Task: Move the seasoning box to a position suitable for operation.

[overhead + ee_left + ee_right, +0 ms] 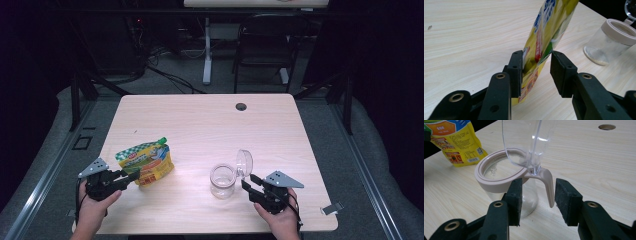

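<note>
Down at the lower left of the high view, saw the left gripper (pixel 131 177) with its jaws open around the bottom corner of a yellow plastic snack pouch with a green cap (pixel 146 160), one jaw touching it. Lower right, found the right gripper (pixel 248 181), jaws apart around the beige handle of a clear glass jar (pixel 222 181), lid (pixel 244 163) tipped up.

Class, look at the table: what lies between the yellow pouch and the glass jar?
Nothing: in the high view, only bare wooden table separates the yellow pouch from the glass jar.
</note>
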A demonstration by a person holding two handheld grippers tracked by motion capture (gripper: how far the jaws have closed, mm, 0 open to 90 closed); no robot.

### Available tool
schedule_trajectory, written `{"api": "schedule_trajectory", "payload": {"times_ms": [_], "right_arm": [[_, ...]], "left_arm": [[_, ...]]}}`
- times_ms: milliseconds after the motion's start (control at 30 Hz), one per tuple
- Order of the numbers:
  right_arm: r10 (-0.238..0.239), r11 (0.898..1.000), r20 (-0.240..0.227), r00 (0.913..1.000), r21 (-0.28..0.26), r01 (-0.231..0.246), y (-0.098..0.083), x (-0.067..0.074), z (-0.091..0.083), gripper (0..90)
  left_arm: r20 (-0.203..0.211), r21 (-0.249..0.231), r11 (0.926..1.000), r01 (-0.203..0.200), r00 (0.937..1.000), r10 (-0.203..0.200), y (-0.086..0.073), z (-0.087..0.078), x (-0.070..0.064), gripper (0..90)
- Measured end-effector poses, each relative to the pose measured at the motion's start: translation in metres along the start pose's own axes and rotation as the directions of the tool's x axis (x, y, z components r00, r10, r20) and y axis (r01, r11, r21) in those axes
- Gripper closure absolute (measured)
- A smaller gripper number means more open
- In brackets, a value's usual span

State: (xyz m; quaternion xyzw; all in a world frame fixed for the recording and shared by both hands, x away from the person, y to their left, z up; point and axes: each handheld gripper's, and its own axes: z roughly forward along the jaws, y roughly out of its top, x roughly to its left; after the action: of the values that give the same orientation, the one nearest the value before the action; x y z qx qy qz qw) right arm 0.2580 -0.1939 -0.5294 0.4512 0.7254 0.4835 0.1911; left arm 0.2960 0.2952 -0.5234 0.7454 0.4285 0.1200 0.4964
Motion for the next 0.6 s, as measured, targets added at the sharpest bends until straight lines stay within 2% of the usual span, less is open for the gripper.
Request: {"api": "schedule_trajectory", "payload": {"times_ms": [167, 433, 600], "right_arm": [[-0.001, 1.000, 0.001, 1.0000, 0.004, 0.001, 0.0001, -0.0004, 0.0003, 57.7], [0.005, 1.000, -0.001, 1.0000, 0.006, -0.005, -0.0001, -0.0009, 0.0011, 57.7], [0.003, 1.000, -0.002, 1.0000, 0.008, -0.003, -0.0001, -0.0011, 0.0009, 57.4]], "left_arm": [[0.012, -0.002, 0.9998, 0.018, 0.9998, -0.018, -0.0003, 0.0001, -0.0021, 65.0], [0.043, -0.001, 0.9999, 0.017, 0.9989, -0.017, -0.0001, 0.0030, -0.0083, 68.9], [0.060, 0.004, 0.9999, 0.016, 0.9980, -0.017, -0.0001, 0.0052, -0.0092, 68.5]]}}
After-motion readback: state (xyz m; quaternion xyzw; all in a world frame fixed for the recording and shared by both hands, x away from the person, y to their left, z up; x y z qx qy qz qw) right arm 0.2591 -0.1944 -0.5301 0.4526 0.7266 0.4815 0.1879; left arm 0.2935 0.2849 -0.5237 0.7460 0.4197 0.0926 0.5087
